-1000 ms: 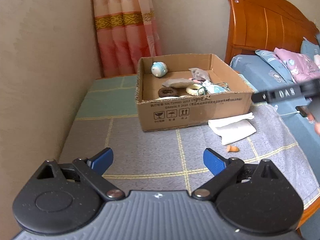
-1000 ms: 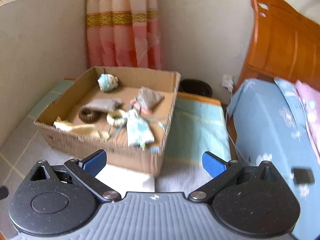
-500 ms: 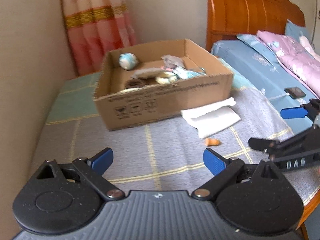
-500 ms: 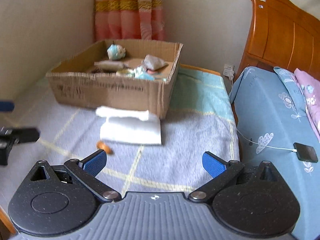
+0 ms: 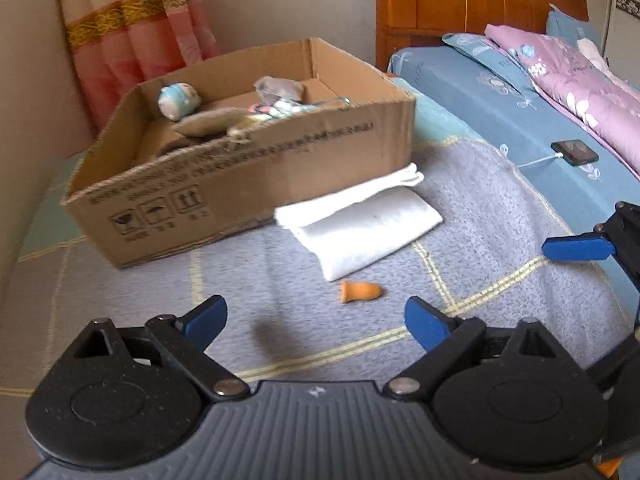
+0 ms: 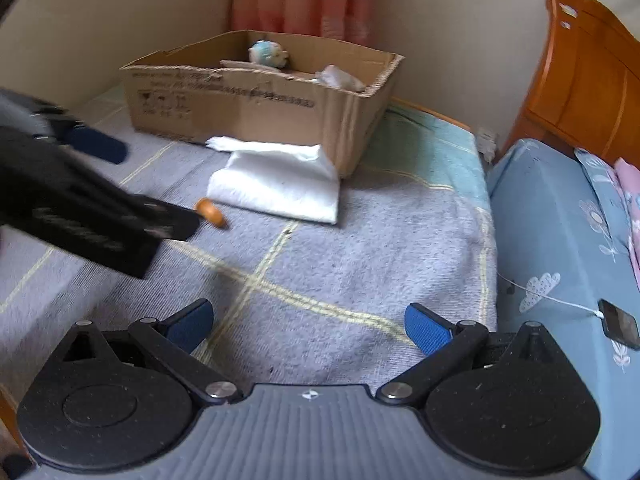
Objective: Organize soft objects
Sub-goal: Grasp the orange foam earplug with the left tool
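Hovering over the grey blanket [image 5: 500, 216], both tongs, left [image 5: 316, 316] and right [image 6: 308, 326], stand apart and empty, the left having just narrowed slightly; folded white cloth [image 5: 360, 220] lies beside the cardboard box [image 5: 256, 176].

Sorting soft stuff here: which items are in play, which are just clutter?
Job:
folded white cloth
cardboard box
plush ball and grey pouch, both in the box

Clutter:
small orange cone
phone on its cable
pink quilt
curtain
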Demonstrator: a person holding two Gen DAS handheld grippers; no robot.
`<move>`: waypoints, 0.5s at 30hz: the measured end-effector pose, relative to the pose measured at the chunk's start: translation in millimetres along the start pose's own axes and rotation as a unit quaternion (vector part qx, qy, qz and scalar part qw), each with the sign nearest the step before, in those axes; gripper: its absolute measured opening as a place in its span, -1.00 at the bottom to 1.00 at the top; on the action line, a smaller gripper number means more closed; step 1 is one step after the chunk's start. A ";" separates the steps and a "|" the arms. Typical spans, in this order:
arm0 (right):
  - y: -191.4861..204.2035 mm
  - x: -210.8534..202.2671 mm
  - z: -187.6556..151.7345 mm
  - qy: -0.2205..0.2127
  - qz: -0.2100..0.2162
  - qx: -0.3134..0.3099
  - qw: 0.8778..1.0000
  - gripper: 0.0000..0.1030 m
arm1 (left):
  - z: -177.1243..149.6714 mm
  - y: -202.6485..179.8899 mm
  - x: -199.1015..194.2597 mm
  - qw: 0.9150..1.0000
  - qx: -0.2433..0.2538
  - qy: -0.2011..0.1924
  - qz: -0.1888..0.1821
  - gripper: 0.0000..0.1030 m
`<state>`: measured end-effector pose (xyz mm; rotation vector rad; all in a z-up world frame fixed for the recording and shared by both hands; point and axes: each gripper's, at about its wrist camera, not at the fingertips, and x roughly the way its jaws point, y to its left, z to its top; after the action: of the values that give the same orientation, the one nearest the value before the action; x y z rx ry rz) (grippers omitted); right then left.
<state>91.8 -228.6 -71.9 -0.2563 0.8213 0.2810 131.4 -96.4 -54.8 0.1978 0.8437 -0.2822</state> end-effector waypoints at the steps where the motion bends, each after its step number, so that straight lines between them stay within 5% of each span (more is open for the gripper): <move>1: 1.2 0.1 -1.1 -0.001 0.003 -0.006 1.000 1.00 | -0.2 -2.3 2.5 1.000 0.002 0.002 -0.001 0.75; 6: 4.1 0.5 -3.7 -0.008 0.029 -0.009 1.000 1.00 | -1.1 -6.4 8.5 1.000 -0.005 0.001 -0.015 0.56; 11: 3.9 1.8 -5.6 -0.012 0.050 -0.005 0.999 1.00 | 1.8 -8.9 6.6 0.999 -0.010 -0.005 -0.030 -0.13; 15: 3.5 1.7 -5.5 -0.012 0.052 -0.004 0.999 1.00 | 2.4 -17.2 6.4 0.999 0.006 -0.013 -0.028 -0.22</move>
<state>88.0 -226.9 -77.2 -0.2172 0.8113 0.3851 131.6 -114.4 -59.1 0.1813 0.8231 -0.3426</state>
